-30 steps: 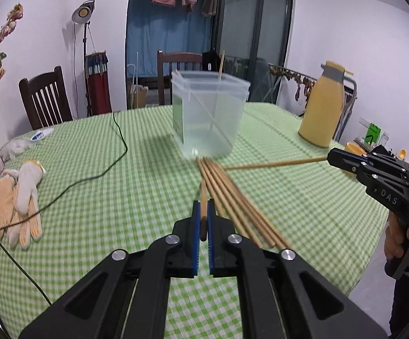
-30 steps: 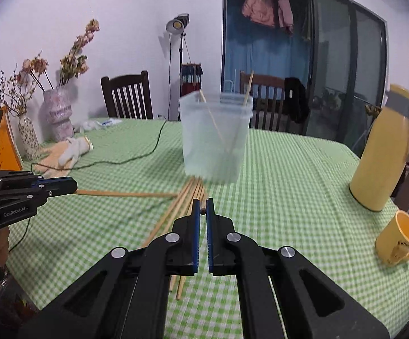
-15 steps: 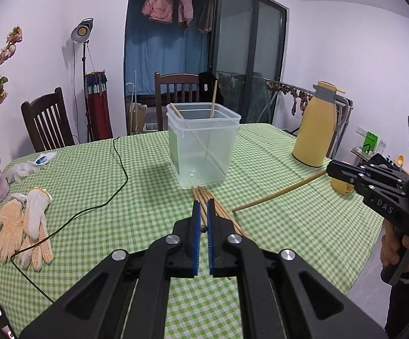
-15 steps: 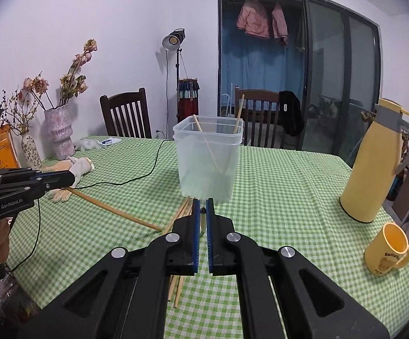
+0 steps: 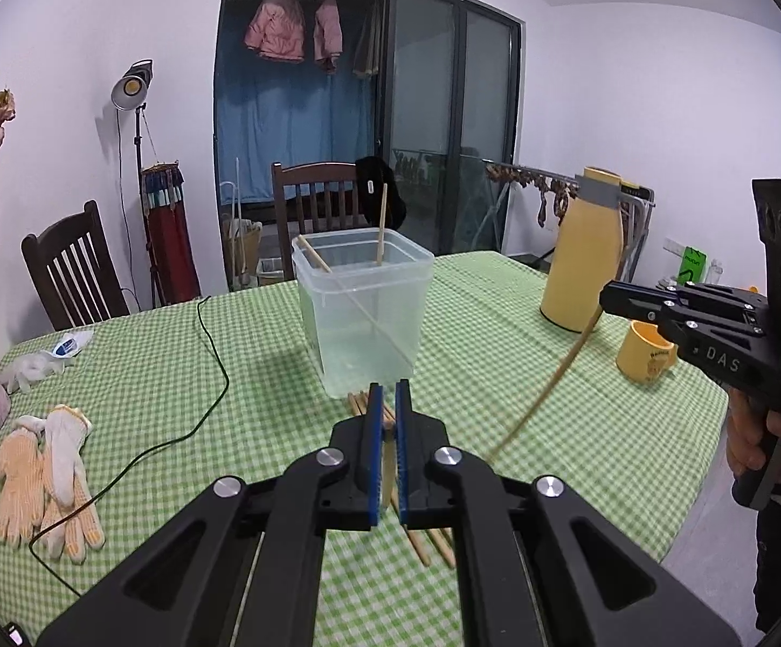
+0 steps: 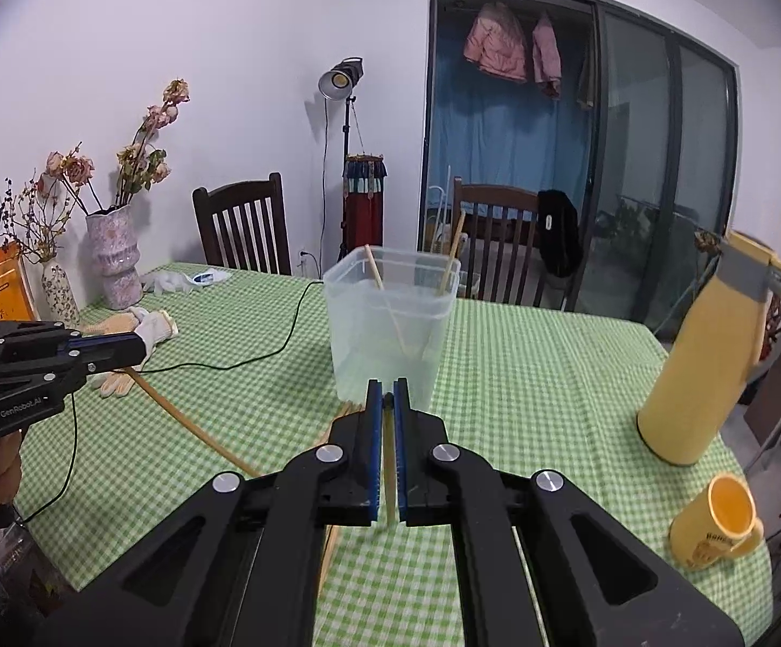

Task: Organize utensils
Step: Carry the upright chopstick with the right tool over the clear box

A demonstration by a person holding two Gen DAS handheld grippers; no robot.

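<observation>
Wooden chopsticks – 1 clenched in my left fingers (image 5: 385, 450), 1 in my right fingers (image 6: 386, 453) – hang tilted above the pile (image 5: 433, 539) near the surface's front edge; long tails could swing, snagging the clear tub's (image 5: 363, 312) rim, already holding 2.

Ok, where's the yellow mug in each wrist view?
Left wrist: yellow mug at right, partly behind the right gripper.
Right wrist: yellow mug at lower right, near the table edge.
Shared landmark: the yellow thermos jug stands just beyond it.
</observation>
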